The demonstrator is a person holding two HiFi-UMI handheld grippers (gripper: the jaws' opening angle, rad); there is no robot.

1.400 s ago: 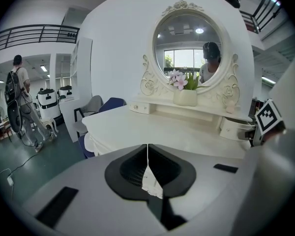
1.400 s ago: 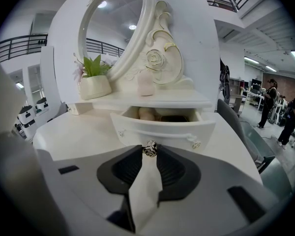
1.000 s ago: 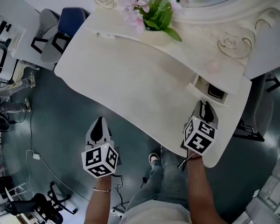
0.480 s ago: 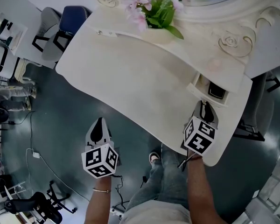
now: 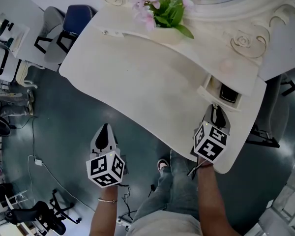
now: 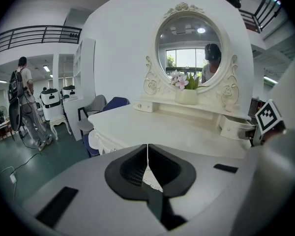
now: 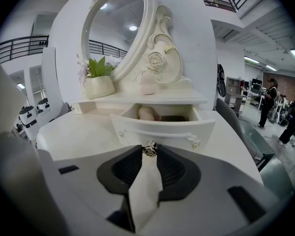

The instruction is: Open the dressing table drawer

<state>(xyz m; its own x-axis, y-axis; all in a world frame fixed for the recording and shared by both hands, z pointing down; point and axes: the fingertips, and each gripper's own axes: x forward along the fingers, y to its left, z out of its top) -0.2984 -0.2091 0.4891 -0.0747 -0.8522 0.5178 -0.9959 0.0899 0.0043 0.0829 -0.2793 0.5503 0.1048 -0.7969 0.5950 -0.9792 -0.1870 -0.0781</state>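
Note:
The small right-hand drawer of the white dressing table stands pulled out, with a pale thing and a dark thing inside it. My right gripper is at the drawer's front, its jaws shut on the small metal knob. My left gripper hangs over the floor, short of the table's front edge and touching nothing. In the left gripper view its jaws are shut and empty, and the open drawer shows at the far right.
A pot of pink flowers stands on the shelf under the round mirror. A blue and grey chair is at the table's left end. Another small drawer sits shut on the left. People stand far off.

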